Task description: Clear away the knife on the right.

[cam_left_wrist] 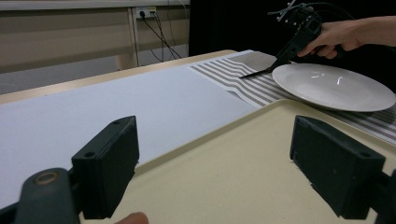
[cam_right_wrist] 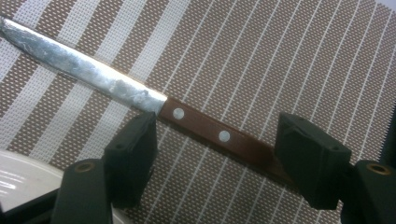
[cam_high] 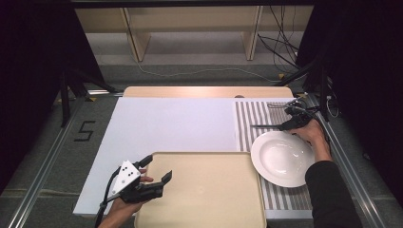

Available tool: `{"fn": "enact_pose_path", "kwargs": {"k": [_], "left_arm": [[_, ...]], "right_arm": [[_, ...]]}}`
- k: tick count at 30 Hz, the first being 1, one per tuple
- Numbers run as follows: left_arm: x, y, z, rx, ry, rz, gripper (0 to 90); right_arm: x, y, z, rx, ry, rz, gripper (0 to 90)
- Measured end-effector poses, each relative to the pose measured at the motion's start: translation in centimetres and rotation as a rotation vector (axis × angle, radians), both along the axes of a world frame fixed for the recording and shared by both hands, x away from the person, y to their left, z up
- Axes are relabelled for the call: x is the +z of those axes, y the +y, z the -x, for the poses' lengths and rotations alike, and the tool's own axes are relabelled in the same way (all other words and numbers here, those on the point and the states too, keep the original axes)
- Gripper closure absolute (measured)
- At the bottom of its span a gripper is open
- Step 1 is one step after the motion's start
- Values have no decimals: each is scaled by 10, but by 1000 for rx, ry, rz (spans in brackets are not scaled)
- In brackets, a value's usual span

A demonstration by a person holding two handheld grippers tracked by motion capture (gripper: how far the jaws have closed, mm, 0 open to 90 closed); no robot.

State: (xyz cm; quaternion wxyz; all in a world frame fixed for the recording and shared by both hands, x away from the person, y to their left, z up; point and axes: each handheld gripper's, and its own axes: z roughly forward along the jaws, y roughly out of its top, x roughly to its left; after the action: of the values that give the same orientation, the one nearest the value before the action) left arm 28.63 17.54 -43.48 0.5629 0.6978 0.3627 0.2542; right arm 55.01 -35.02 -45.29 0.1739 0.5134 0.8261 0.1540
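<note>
While the right tool (cam_right_wrist: 215,163) hovers over the striped mat:
Jaws: wide apart, straddling the knife (cam_right_wrist: 140,100) handle, not pressing it.

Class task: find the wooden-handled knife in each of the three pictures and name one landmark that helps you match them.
High view: the knife lies right of centre on the striped mat, just behind the white plate.
Left gripper view: upper right, the dark blade on the mat, left of the plate.
Right gripper view: it runs diagonally from upper left to lower right, handle between the open jaws.
Shared landmark: the striped mat.
</note>
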Motion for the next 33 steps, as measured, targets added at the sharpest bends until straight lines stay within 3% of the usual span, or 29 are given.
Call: {"fn": "enact_pose_path", "kwargs": {"k": [3, 19, 27, 33], "left_arm": [[0, 0, 0, 3, 2, 1, 154], [0, 1, -1, 5, 5, 5, 154], [-1, 1, -1, 5, 6, 3, 154], [-1, 1, -1, 5, 5, -1, 154]], "right_arm": [[-1, -1, -2, 0, 7, -10, 313], [-2, 5, -11, 49, 73, 94, 324], [-1, 5, -12, 54, 104, 88, 422], [0, 6, -13, 29, 137, 55, 519]]}}
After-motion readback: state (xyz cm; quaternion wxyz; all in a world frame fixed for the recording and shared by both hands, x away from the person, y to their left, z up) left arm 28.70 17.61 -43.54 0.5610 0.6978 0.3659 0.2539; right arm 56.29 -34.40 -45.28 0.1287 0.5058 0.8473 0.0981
